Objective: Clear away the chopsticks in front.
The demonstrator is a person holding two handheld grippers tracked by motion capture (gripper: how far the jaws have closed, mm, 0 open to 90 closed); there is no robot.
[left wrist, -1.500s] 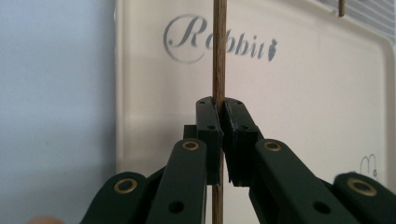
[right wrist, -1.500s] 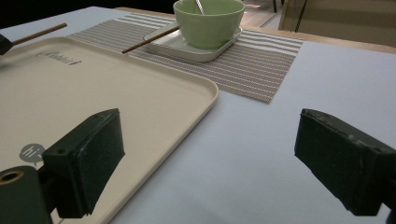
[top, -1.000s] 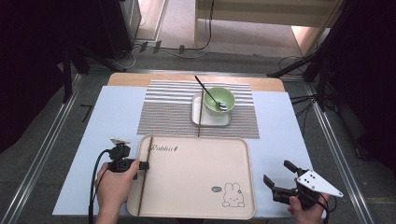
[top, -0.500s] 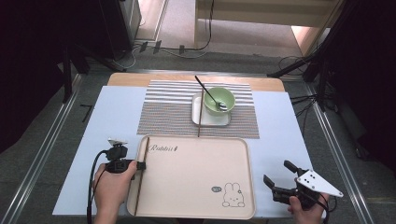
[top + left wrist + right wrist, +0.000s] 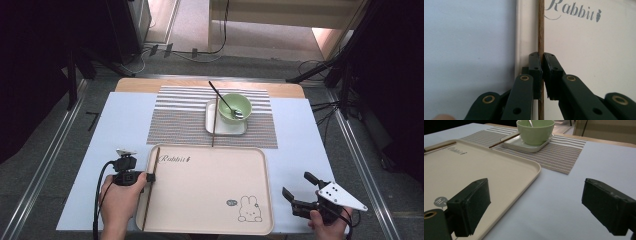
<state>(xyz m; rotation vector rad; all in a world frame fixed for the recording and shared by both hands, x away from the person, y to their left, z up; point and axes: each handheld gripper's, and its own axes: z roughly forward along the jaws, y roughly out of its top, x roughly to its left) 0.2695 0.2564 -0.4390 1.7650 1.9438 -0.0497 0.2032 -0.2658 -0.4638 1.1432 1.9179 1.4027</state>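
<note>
Grey carpeted floor (image 5: 280,65) behind pale blue-topped table (image 5: 120,125); black cables (image 5: 200,50) trailing across; dark equipment stands (image 5: 75,60) flanking; bright patch far right.

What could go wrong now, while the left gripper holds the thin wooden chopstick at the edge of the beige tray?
1. The left gripper pinches the thin brown wooden chopstick with its jaw tips only, far from the stick's ends; it may pivot or slip when lifted.
2. The chopstick lies along the raised left rim of the beige rectangular tray; a sideways pull could catch the rim and shift the tray.
3. The right gripper hangs open beside the tray, not steadying it.
</note>
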